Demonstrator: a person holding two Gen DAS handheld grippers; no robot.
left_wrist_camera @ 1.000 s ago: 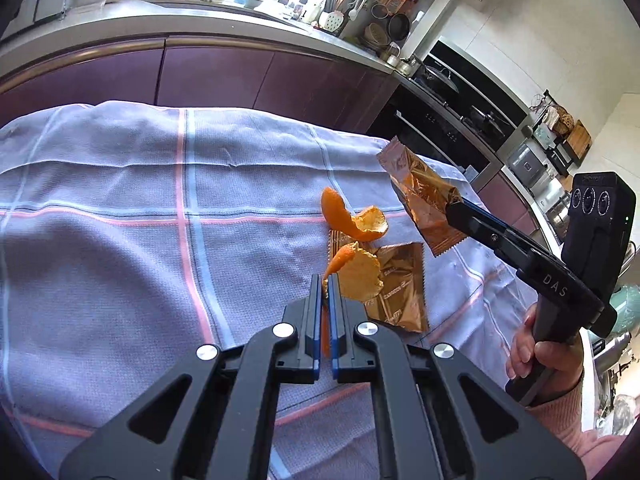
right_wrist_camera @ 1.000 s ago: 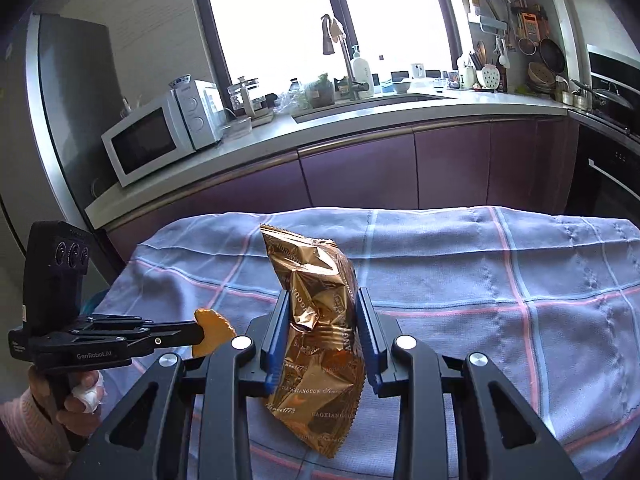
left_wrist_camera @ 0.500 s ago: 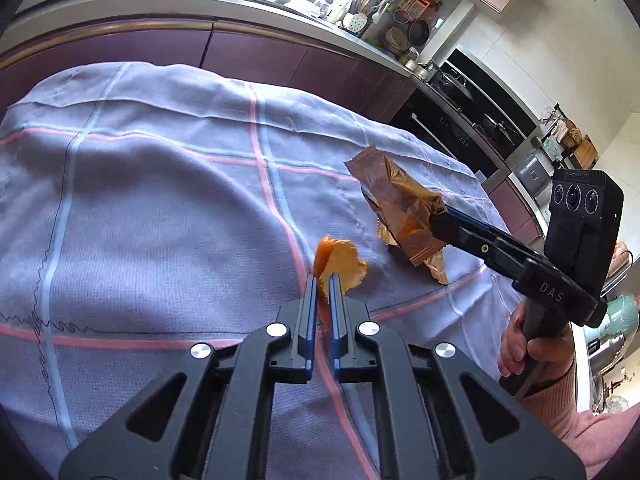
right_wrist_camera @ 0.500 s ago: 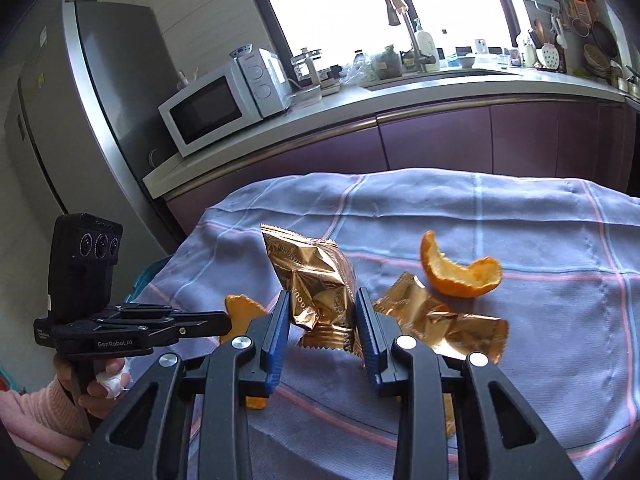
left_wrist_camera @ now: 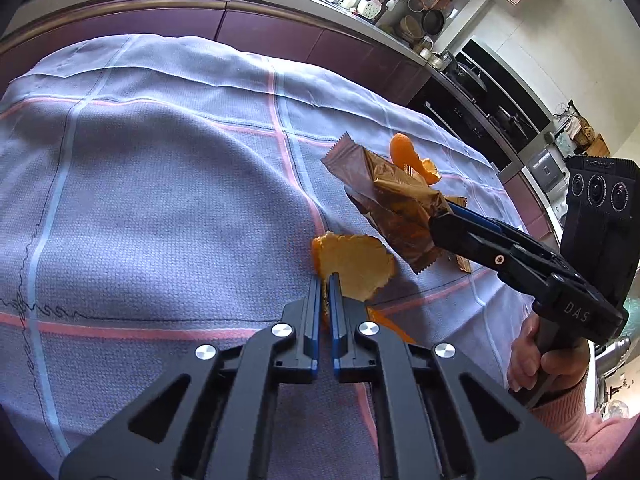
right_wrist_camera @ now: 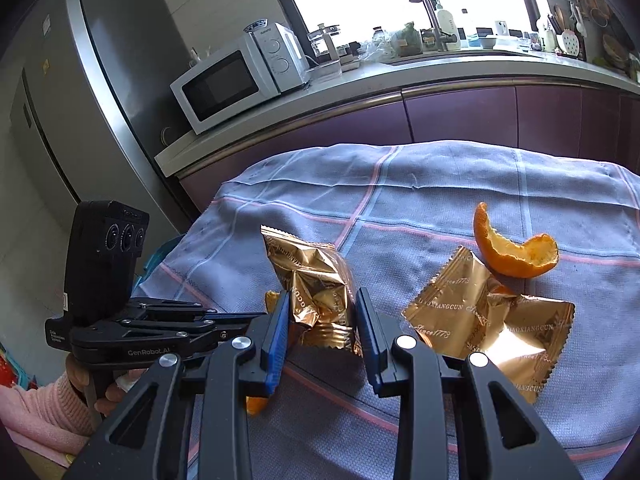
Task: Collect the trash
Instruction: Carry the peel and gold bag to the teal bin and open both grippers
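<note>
Looking along the left gripper (left_wrist_camera: 326, 280), I see its fingers pinched almost together on a piece of orange peel (left_wrist_camera: 354, 266), which sticks out ahead and to the right of the tips, above the checked cloth (left_wrist_camera: 160, 184) covering the table. Just beyond it, up and right, the right gripper (left_wrist_camera: 440, 220) reaches in holding a crumpled gold wrapper (left_wrist_camera: 394, 208), long axis slanting from upper left down to the lower right. A second curl of peel (left_wrist_camera: 408, 156) lies on the cloth behind that wrapper.

From the right gripper's own view, its fingers (right_wrist_camera: 276, 332) are clamped on either side of the gold wrapper (right_wrist_camera: 316, 280), which stands upright between them. The left gripper (right_wrist_camera: 224, 320) comes in from the left, tips close beside the wrapper. What remains loose lies to the right: a flat gold wrapper (right_wrist_camera: 488, 320) with the peel curl (right_wrist_camera: 512, 252) touching its far edge. I'd judge the right hand nearer to both, though both grippers are already full.
</note>
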